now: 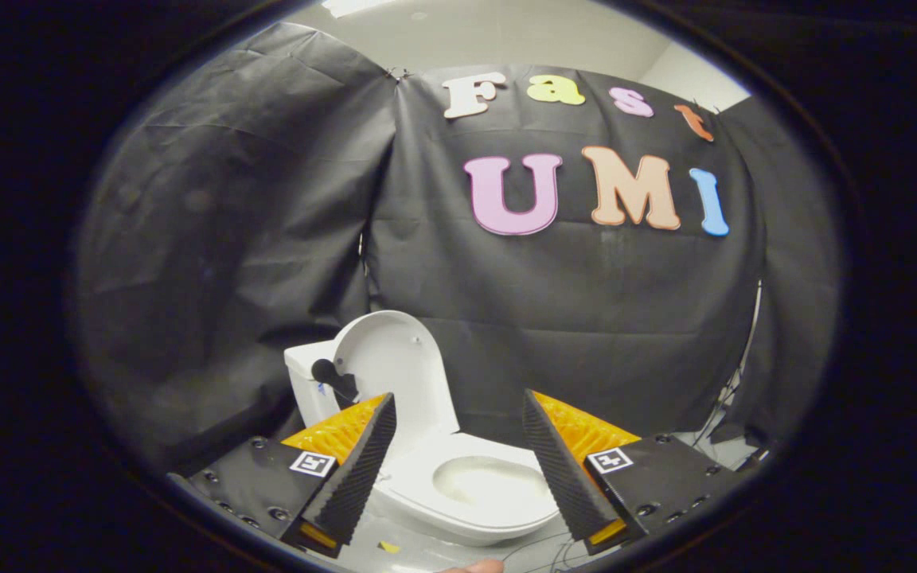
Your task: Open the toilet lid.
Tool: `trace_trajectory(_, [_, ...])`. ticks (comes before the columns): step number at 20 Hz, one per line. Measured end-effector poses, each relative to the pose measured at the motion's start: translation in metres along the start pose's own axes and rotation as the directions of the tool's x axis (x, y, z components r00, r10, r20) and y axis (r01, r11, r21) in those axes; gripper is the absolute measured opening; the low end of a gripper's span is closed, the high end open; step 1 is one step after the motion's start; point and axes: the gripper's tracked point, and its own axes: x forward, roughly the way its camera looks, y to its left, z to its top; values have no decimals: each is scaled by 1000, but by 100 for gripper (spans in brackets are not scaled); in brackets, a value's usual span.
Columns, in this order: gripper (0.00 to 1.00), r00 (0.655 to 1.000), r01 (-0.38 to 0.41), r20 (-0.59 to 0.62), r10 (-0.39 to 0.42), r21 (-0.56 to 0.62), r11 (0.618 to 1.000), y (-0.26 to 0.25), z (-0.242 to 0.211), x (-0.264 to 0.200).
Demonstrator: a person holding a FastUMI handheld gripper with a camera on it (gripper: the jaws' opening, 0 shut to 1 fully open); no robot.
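Starting nearest the camera, the gripper (458, 406) has its two fingers spread wide apart, nothing between them, nothing touched. At the very bottom, just under the fingers, a small sliver of a fingertip (474, 566) pokes in. On the pale floor (427, 549) beside the left finger's base lies a small yellow scrap (388, 547).

Moving ahead, right in the gap between the fingers sits the toilet (458, 485), white, its bowl (490, 485) open to view and its seat rim (415, 465) running round it. The front edge of the rim curves just ahead of the fingers' bases. There's clear air between both fingers and the porcelain; neither one rests on the rim.

And the toilet lid (407, 362) is up, standing upright at the back of the bowl, leaning against the tank (303, 390). Its rounded top edge rises above the left finger's tip. A dark rounded object (331, 376) sits against the lid's left edge, by the tank; what it is I can't tell.

Off to the right of the bowl, floor space runs open toward some thin cables (725, 398) trailing down by the cloth's edge.

Farther back, the black cloth wall (586, 334) hangs close behind the tank and wraps round on both sides, creased and draped. Above its top edge, a pale ceiling (506, 32) shows.
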Motion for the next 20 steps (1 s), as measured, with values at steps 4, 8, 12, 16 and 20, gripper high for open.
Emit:
trace_trajectory(4, [99, 1000, 0, -13, 0, -23, 1000, -23, 3, -12])
trace_trajectory(8, [99, 999, -12, -37, 11, -18, 1000, -40, -4, -19])
trace_trajectory(12, [100, 1000, -7, -24, 7, -7, 1000, -64, -1, -21])
trace_trajectory(16, [100, 1000, 16, -7, -16, -14, 1000, -86, -4, -27])
trace_trajectory(20, [100, 999, 33, 18, -33, 0, 999, -96, -11, -37])
